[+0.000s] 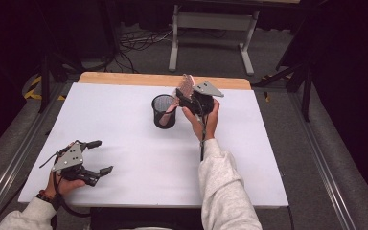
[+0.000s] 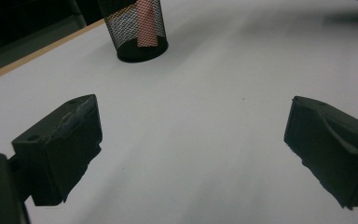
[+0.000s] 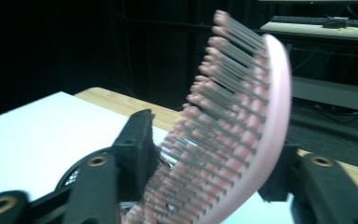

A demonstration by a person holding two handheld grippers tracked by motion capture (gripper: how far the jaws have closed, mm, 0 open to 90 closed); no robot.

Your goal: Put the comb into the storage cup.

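Working with pink hairbrush [image 1: 187, 85] and black mesh cup [image 1: 164, 111] at far middle of white table [image 1: 139, 167].

Standing handle-down in cup, head sticking out above rim and leaning off toward the right hand's side. Long axis running steeply up from cup floor to right gripper [image 1: 184, 96], tilted, not upright. Handle showing as a pink strip through the mesh in left gripper view [image 2: 145, 23].

Bracketing the brush head with right gripper jaws part-way apart: one jaw at the bristle tips, the other behind the smooth pink back (right gripper view [image 3: 242, 116]). Cannot tell whether pads are pressing or merely flanking.

Resting left gripper [image 1: 103, 155] at near left of table, jaws wide, nothing between them, pointing across bare table toward cup, well apart from it.

Judging: relation that matters is head lying directly between right jaws, with cup just below and beside them. Backing off along the jaws, away from the cup, likely clearing the bristles without tipping the cup.
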